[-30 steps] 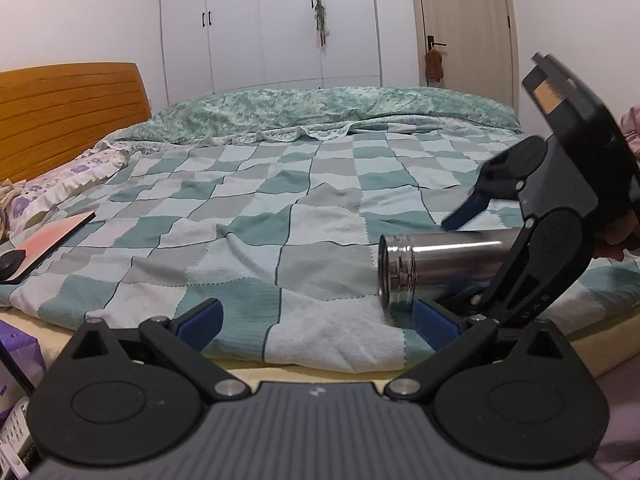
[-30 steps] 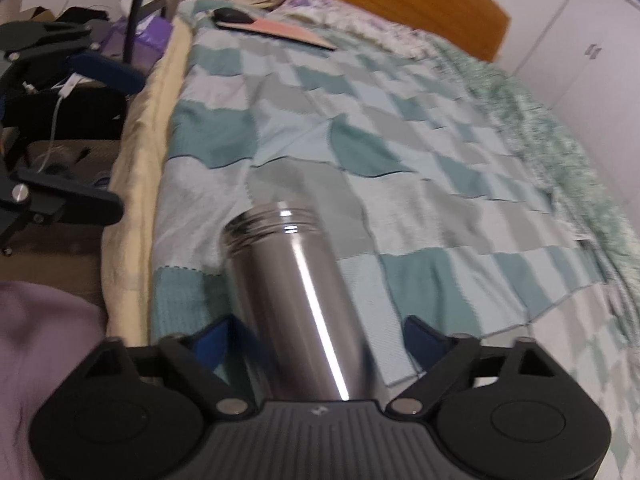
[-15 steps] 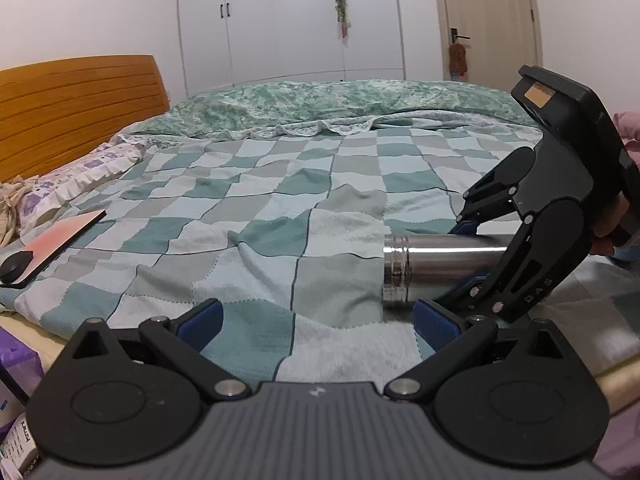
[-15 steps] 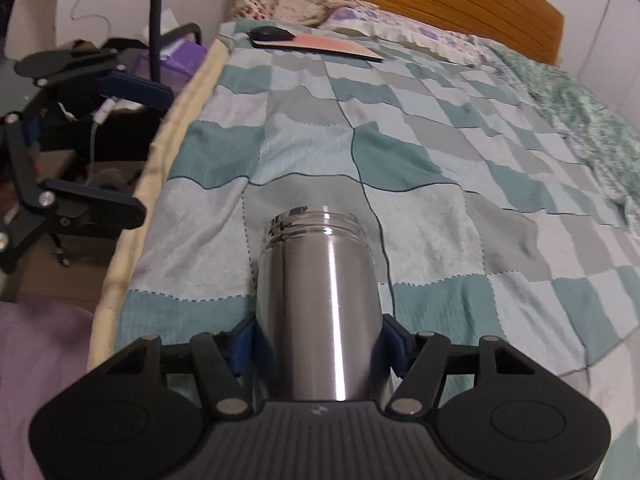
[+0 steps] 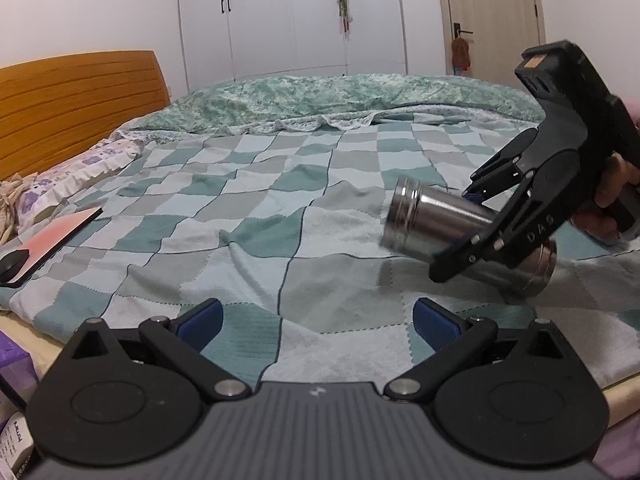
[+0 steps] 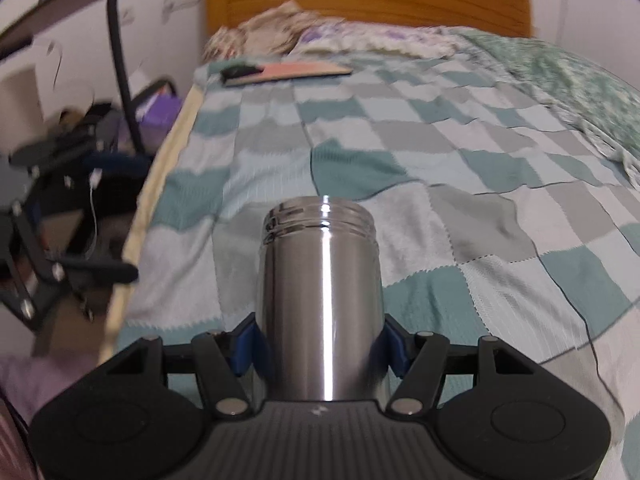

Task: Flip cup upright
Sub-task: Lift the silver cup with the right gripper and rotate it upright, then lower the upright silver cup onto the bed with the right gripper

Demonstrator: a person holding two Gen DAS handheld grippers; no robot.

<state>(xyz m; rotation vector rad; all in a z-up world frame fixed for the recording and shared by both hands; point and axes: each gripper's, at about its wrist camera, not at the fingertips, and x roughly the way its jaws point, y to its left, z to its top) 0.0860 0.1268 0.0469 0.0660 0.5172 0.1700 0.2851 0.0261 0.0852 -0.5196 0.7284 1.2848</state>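
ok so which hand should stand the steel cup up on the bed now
The right. Its tool is already clamped around the steel cup, lifted off the blanket with its open end tilted up. The left tool is open, empty and off to the side.

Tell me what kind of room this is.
A bedroom, almost certainly. A bed covered by a checkered blanket fills both views, with a wooden headboard at one end and white wardrobe doors along the far wall. The steel cup is being handled over the bed.
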